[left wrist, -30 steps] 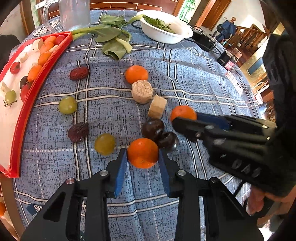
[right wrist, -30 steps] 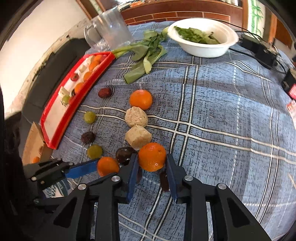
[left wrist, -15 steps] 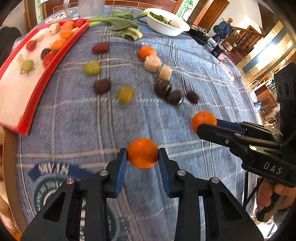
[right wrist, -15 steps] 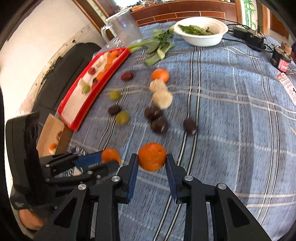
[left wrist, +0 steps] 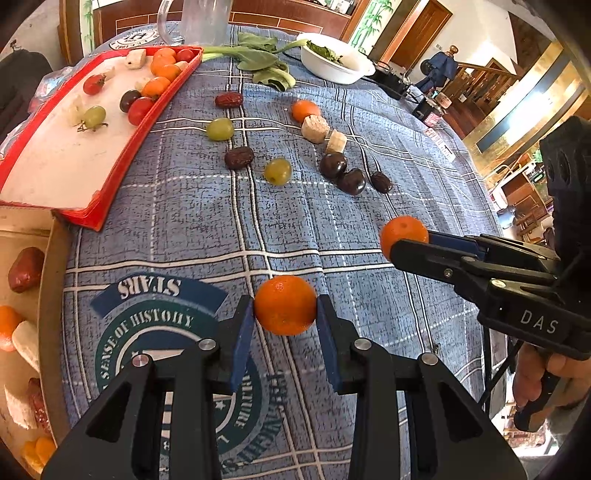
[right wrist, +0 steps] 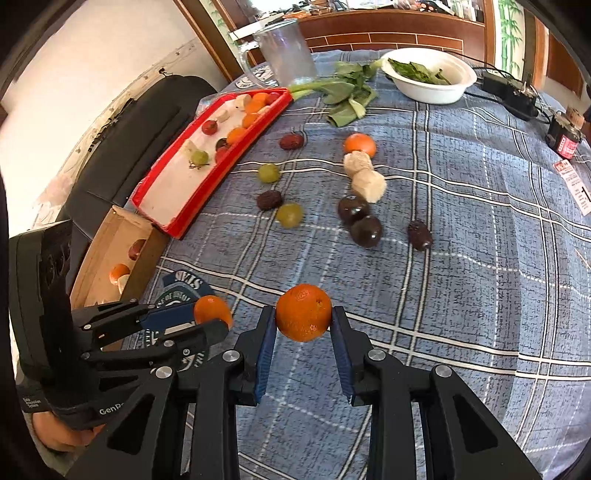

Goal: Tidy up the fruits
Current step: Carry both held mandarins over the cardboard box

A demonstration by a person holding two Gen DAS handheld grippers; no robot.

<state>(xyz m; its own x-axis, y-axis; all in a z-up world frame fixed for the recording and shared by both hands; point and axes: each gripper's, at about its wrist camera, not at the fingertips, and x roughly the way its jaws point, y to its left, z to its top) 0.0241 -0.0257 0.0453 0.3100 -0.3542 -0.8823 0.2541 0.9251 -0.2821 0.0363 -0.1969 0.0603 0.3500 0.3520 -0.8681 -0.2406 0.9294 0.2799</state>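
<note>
My left gripper (left wrist: 284,317) is shut on an orange tangerine (left wrist: 285,305) and holds it above the near table edge. My right gripper (right wrist: 303,325) is shut on a second tangerine (right wrist: 303,312); it also shows in the left wrist view (left wrist: 403,232). Loose on the blue plaid cloth lie a third tangerine (left wrist: 304,109), green grapes (left wrist: 219,129), red dates (left wrist: 239,157), dark plums (left wrist: 333,165) and beige chunks (left wrist: 314,128). A red tray (left wrist: 122,162) at the left holds several small fruits. A cardboard box (left wrist: 46,295) with fruit sits below the near left edge.
A white bowl of greens (left wrist: 332,68), loose leafy greens (left wrist: 258,59) and a clear jug (left wrist: 205,20) stand at the far side. Black devices and cables (right wrist: 513,92) lie at the far right. A black chair (right wrist: 122,140) stands beyond the tray.
Both grippers have lifted their tangerines off the cloth and pulled back toward the near edge, left of the fruit cluster. The box has come into view.
</note>
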